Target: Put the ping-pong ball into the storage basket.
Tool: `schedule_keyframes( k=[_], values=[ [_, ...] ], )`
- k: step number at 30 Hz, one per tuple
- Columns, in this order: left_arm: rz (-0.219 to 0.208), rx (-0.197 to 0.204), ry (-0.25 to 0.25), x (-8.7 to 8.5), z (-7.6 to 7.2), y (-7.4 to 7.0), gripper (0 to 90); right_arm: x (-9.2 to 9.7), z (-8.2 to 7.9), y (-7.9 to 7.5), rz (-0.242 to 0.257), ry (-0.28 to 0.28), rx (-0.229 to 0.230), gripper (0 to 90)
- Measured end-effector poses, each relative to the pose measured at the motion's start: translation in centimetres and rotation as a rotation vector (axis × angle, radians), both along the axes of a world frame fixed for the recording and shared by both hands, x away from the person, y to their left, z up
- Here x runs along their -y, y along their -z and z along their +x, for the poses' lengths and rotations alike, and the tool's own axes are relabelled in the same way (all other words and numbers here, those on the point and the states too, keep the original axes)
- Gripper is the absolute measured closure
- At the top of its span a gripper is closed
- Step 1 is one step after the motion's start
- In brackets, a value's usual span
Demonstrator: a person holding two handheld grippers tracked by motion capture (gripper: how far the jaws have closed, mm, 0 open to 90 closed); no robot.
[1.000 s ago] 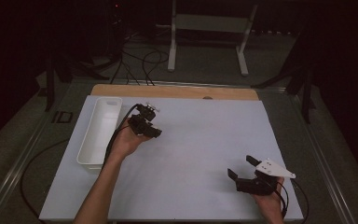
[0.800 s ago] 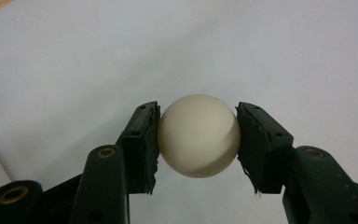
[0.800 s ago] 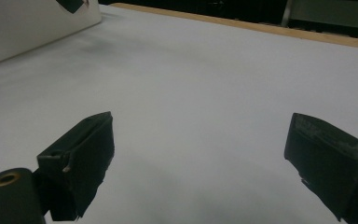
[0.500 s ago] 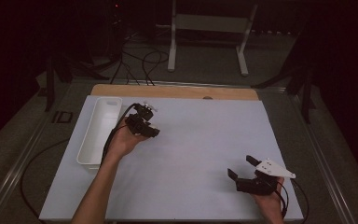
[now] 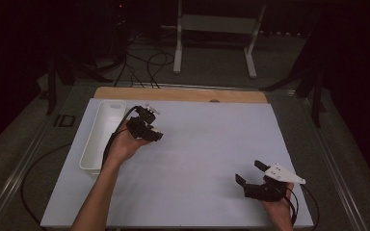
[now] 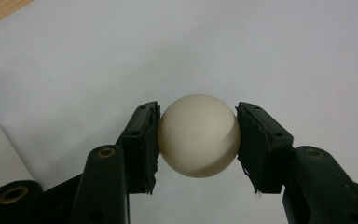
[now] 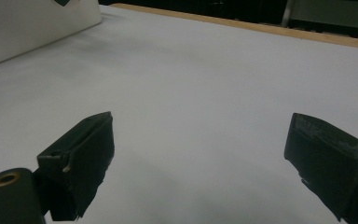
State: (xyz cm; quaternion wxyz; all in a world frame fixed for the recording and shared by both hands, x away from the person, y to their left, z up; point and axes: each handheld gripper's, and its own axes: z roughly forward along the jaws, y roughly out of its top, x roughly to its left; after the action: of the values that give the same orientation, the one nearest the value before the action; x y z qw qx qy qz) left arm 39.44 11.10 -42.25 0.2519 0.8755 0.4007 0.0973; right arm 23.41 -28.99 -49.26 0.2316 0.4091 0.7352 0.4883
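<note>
A cream ball (image 6: 199,136) sits squeezed between the two black pads of my left gripper (image 6: 198,108), which is shut on it above the white sheet. In the high view my left gripper (image 5: 147,126) hangs just right of the white tray (image 5: 101,139), held in a hand that comes up from the bottom left. My right gripper (image 5: 248,172) rests low near the sheet's front right corner. Its jaws (image 7: 201,122) stand wide open with nothing between them.
A white sheet (image 5: 197,154) covers the table, with a strip of bare wood (image 5: 183,95) along the far edge. The long tray lies along the sheet's left side. Cables and a white stand (image 5: 212,43) are on the floor beyond the table.
My left gripper has edged slightly left toward the tray with the ball still in it. The right gripper has not moved.
</note>
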Motion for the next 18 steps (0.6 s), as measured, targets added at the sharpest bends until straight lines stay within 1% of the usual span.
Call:
schedule_keyframes(
  k=[10, 18],
  values=[
    [-0.014, 0.007, -0.001, -0.6, -0.2, -0.5, 51.2, 0.0, 0.0, 0.0, -0.003, -0.002, 0.002, 7.9],
    [-0.012, 0.01, -0.007, -1.2, -0.2, -0.7, 51.1, -0.1, 0.0, 0.0, 0.0, 0.001, 0.001, 7.9]
  ],
)
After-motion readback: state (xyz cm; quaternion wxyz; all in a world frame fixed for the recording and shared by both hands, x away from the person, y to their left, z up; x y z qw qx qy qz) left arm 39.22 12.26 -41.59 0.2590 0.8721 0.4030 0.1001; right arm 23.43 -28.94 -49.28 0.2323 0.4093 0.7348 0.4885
